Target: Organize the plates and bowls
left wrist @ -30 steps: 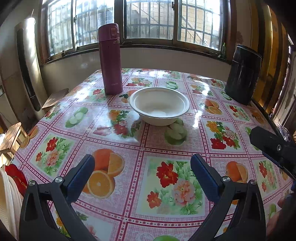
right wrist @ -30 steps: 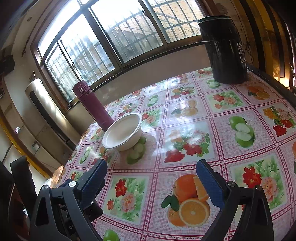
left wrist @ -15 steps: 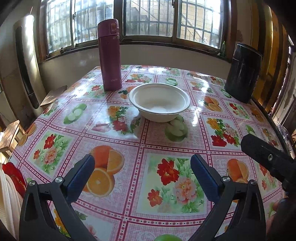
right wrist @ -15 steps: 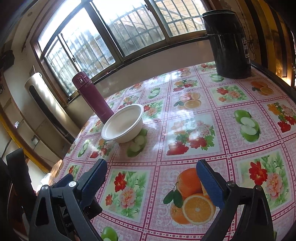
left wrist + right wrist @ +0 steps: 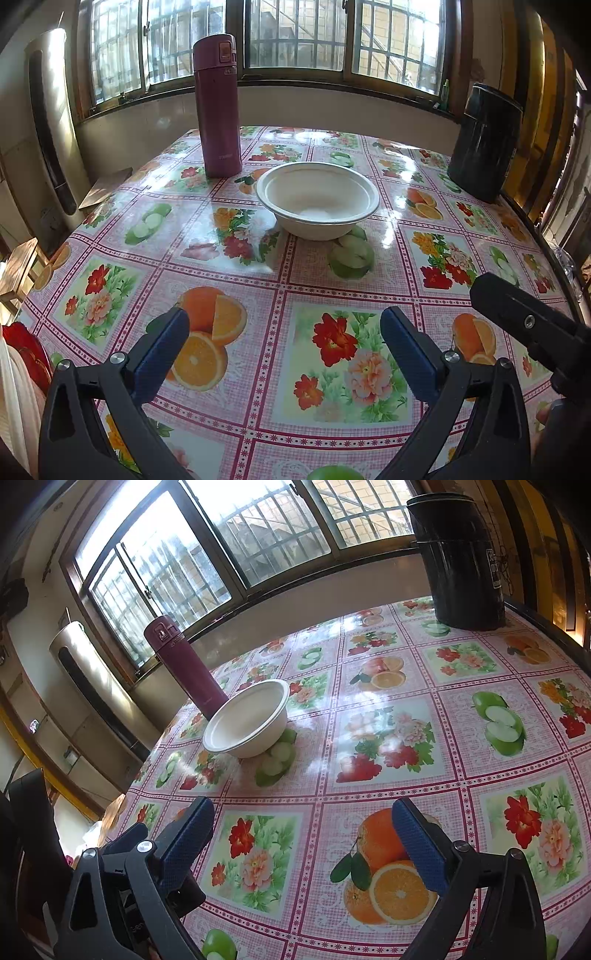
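A white bowl (image 5: 317, 201) stands upright and empty on the table's flowered oilcloth (image 5: 258, 302), past the middle. It also shows in the right wrist view (image 5: 248, 719). My left gripper (image 5: 284, 332) is open and empty, low over the near part of the table, well short of the bowl. My right gripper (image 5: 303, 823) is open and empty, to the right of the left one; part of it shows in the left wrist view (image 5: 524, 321). No plate is in view.
A tall maroon flask (image 5: 217, 107) stands just behind and left of the bowl. A black cylindrical container (image 5: 484, 142) stands at the far right corner. Windows run along the far wall. The table's right edge (image 5: 554, 627) is close to the black container.
Both grippers have dropped a little and eased toward the bowl, so the bowl and flask sit higher and larger in view. Both stay open and empty.
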